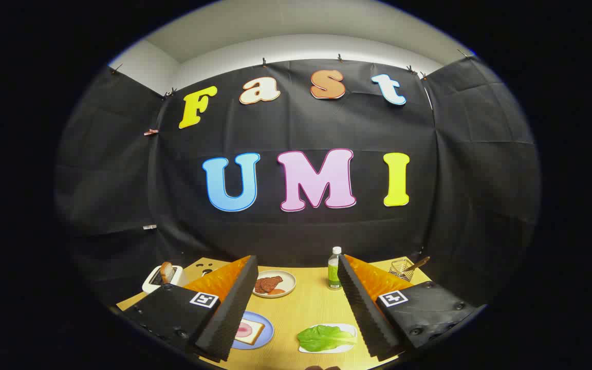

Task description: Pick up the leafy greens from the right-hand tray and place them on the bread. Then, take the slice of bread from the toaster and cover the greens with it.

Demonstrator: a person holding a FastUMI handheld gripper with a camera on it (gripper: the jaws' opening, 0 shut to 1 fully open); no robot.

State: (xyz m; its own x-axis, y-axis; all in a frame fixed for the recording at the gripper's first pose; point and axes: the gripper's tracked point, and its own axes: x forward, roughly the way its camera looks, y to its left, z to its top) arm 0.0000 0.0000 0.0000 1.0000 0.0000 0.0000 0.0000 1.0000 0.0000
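I find no readable words or numbers on anything on the table. The gripper (pixel 296 259) has its fingers spread wide, and each carries a square black-and-white coded marker (pixel 204 299). The green label on the small clear plastic bottle (pixel 334 270) is too small for me to read.

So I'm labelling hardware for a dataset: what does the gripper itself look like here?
The gripper has two long wedge-shaped fingers with ribbed, sawtooth-textured inner pads. Each sits on a dark body with visible screws, carrying a square black-and-white fiducial marker on top. No cables or sleeve visible.
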